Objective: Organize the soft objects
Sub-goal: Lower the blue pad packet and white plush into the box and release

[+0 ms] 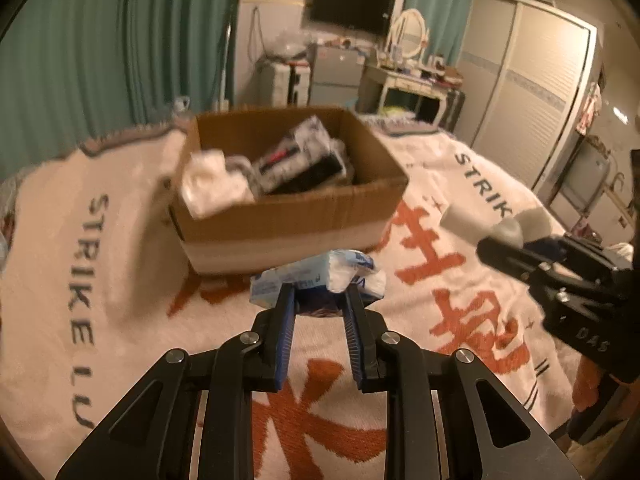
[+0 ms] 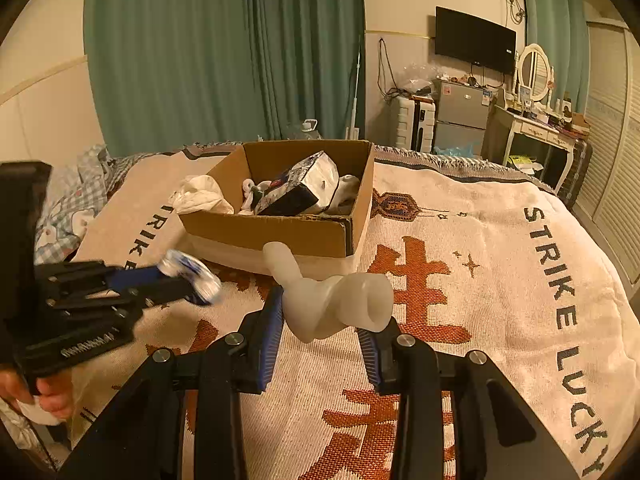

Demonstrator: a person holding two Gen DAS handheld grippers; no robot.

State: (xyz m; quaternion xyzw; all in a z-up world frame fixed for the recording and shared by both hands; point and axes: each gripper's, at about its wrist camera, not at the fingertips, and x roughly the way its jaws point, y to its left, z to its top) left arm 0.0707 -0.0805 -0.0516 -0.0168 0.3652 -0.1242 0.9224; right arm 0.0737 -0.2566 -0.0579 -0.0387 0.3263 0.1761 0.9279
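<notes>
The tissue pack (image 1: pixel 316 276), blue and white, sits clamped between the fingers of the left tool (image 1: pixel 318 300), held above the blanket (image 1: pixel 120 300) just in front of the box (image 1: pixel 288 216). In the right wrist view the same pack (image 2: pixel 190 274) looks blurred at the tip of the left tool (image 2: pixel 188 280), left of the box (image 2: pixel 280 232).

The sock (image 2: pixel 332 300), a pale rolled tube with an open cuff, is gripped by the right tool (image 2: pixel 320 320), also held above the blanket (image 2: pixel 500 280) near the box's front wall. From the left wrist it shows as a grey blur (image 1: pixel 500 224) at the right tool's (image 1: pixel 496 244) tip.

The cardboard box stands on the bed. It holds a white cloth (image 2: pixel 200 196) draped over its left rim and a black-and-white wrapped pack (image 2: pixel 300 188) leaning inside.

Beyond the bed are green curtains (image 2: pixel 224 52), a wall TV (image 2: pixel 474 40) and a dressing table (image 2: pixel 536 128).
</notes>
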